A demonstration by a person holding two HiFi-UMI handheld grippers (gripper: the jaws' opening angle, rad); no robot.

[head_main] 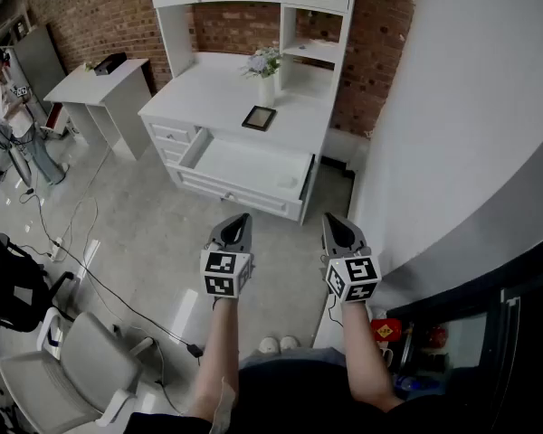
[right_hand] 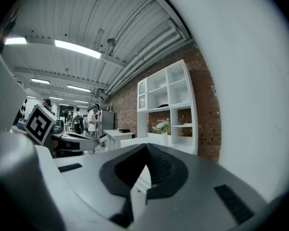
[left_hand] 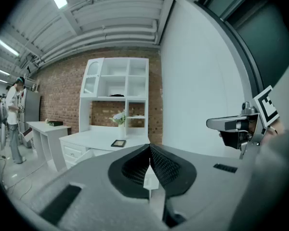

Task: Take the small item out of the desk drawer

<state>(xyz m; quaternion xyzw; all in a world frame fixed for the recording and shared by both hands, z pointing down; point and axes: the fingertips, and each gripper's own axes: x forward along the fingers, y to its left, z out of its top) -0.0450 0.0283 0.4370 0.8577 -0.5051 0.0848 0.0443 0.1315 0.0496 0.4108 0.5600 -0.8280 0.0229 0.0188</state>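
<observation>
- We hold the left grey handheld gripper point(head_main: 243, 217) and the right grey handheld gripper point(head_main: 329, 217) side by side over the grey concrete floor point(head_main: 145, 242), well apart from the white wooden desk point(head_main: 174, 141).
- The left gripper's black ribbed fingers point(left_hand: 166, 165) meet at the tips, empty; the right gripper's black ribbed fingers point(right_hand: 161, 170) are likewise pressed together on nothing.
- The wide white drawer point(head_main: 240, 165) stands pulled out toward us, with a small pale item point(head_main: 292, 181) at its right end.
- Farther back, on the tabletop point(head_main: 213, 93), sit a dark-framed flat rectangle point(head_main: 259, 117) and a white vase of flowers point(head_main: 266, 84).
</observation>
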